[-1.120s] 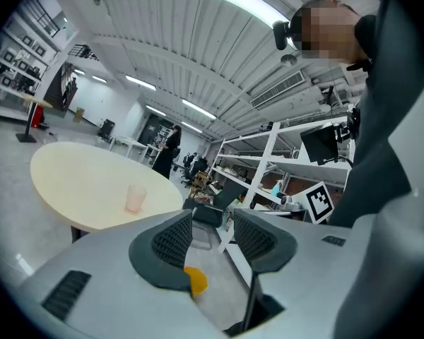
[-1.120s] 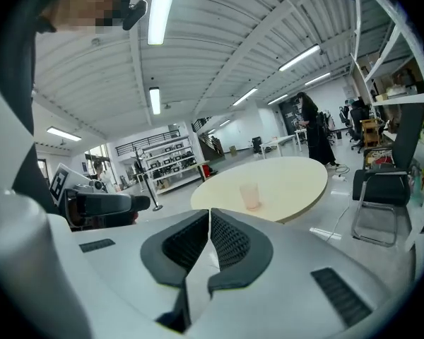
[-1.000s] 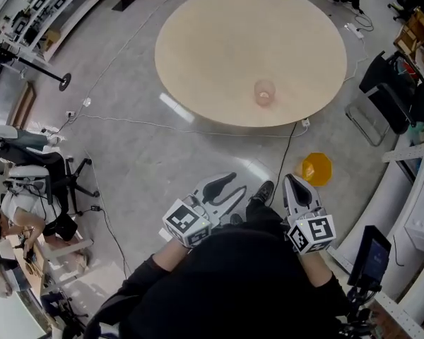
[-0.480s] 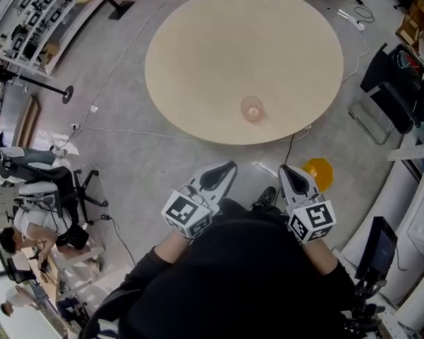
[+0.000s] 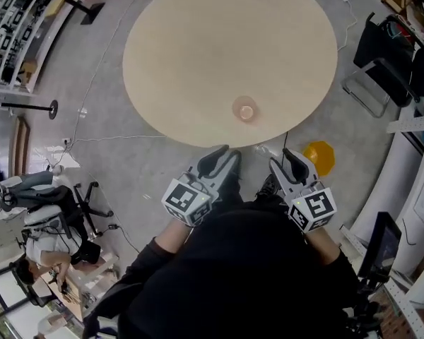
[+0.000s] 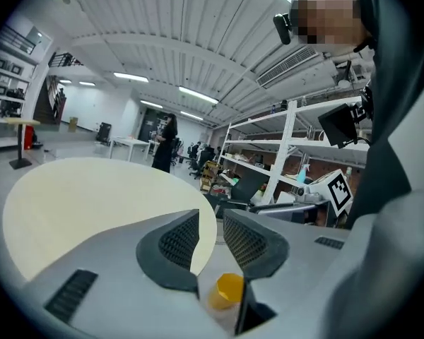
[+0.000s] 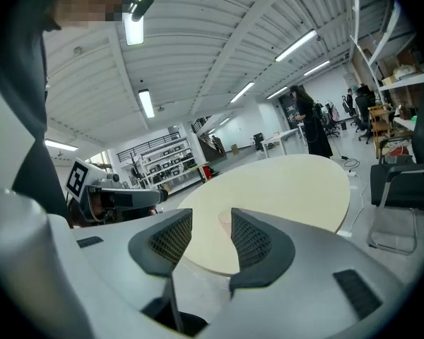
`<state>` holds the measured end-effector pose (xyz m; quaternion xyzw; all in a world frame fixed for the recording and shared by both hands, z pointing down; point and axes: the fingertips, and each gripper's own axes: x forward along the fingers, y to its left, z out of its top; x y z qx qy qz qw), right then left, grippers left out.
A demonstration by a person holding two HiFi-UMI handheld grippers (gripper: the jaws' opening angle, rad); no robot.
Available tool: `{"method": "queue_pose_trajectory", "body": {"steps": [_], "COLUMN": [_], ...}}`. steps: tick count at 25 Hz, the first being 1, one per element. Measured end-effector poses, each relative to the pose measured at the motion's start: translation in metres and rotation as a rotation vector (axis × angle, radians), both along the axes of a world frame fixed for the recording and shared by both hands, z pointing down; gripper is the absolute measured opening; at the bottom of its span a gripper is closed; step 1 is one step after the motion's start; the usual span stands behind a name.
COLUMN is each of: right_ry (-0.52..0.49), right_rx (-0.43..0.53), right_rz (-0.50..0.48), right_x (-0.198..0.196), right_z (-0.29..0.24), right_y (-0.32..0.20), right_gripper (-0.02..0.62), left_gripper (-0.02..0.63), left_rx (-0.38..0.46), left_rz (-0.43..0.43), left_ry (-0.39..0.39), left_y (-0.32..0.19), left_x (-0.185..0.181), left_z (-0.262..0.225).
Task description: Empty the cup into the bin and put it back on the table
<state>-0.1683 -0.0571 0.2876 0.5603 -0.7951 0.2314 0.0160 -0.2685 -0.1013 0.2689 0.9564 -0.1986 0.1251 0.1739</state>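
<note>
Head view: round pale desk (image 5: 198, 48) seen from steeply above, with a translucent cup (image 5: 245, 109) upright on it close to the near edge. Yellow bin (image 5: 318, 157) on the grey floor (image 5: 127, 168), off the desk, beyond its near right rim and just beside the right tongs (image 5: 291, 155). Left tongs (image 5: 221, 155) and right tongs side by side at the desk's near edge, both pointed toward the cup and well short of it, each with a square-marked cube behind. Dark chair (image 5: 371, 69) to the right of the desk.

Left gripper view: left tongs (image 6: 210, 224) parted by a narrow gap, just now opening, nothing between the pads; desk edge (image 6: 78, 196) and, lower down, the yellow bin (image 6: 228, 290) visible through the gap.

Right gripper view: right tongs (image 7: 212, 232) parted more widely, likewise just now opening, nothing clamped; desk top (image 7: 290, 182) beyond, with the cup (image 7: 224, 219) faint and far off in line with the gap.
</note>
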Motion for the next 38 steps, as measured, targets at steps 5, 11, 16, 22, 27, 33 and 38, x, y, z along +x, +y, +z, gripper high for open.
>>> {"method": "queue_pose_trajectory", "body": {"steps": [5,11,16,22,27,33,38], "right_ry": [0.01,0.073,0.048,0.246,0.249,0.298,0.341], "right_rx": [-0.037,-0.133,-0.202,-0.234,-0.254,-0.232,-0.205], "right_rz": [0.1,0.17,0.194,0.094,-0.004,-0.078,-0.144], "right_x": [-0.002,-0.008,-0.009,-0.01,-0.012,-0.014,-0.013], "right_z": [0.008,0.044,0.081,0.125,0.16,0.181,0.185], "right_y": [-0.041,-0.084,-0.106,-0.125,-0.137,-0.139,-0.147], "right_gripper": [0.184,0.204,0.223,0.238,0.247,0.262,0.262], "left_gripper": [0.175,0.221,0.234,0.259,0.275,0.282,0.282], "left_rx": [-0.033,-0.052,-0.085,0.005,0.058,0.071,0.118], "left_rz": [0.125,0.304,0.455,0.617,0.743,0.843,0.913], "left_ry": [-0.017,-0.091,-0.17,-0.281,-0.337,-0.357,-0.389], "left_y": [-0.049,-0.105,-0.129,-0.134,-0.137,-0.128,-0.122], "left_x": [-0.005,-0.008,0.006,0.03,0.042,0.049,0.055], "left_z": [0.023,0.066,0.109,0.146,0.173,0.192,0.206]}}
